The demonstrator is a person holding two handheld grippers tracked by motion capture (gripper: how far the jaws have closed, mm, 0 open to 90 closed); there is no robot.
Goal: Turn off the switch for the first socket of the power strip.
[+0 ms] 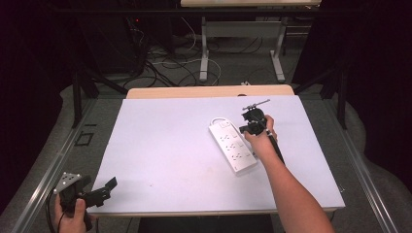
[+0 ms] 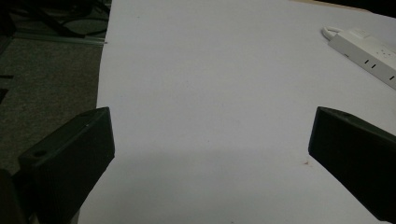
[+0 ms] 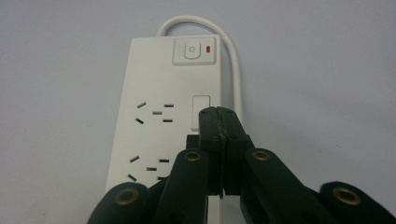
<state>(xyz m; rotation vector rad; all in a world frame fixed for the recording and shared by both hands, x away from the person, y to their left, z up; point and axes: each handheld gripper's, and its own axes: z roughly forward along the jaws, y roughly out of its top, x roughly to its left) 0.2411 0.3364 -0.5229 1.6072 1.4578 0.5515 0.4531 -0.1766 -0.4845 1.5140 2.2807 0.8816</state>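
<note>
right gripper [image 3: 219,116] jaws pressed together over power strip [image 3: 154,121]; left gripper [image 2: 210,154] spread wide, empty.

Power strip [image 1: 233,146] on table [image 1: 160,150] (right half), cord [image 3: 232,51] behind.

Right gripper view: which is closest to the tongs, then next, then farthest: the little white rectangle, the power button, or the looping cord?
1. Small white rectangular panel, touching the shut tongs' tips.
2. White square power button, farther up the strip.
3. White cord loop, beyond the strip's end.

Both hand-held grippers black: left hand-held gripper [image 1: 110,187] w/ grey 3-cornered plate [image 1: 68,182] & trailing black cable [image 1: 49,213]; right hand-held gripper [image 3: 218,116] w/ brass-ringed pivot screws [image 3: 191,156]. Forearms bare.
</note>
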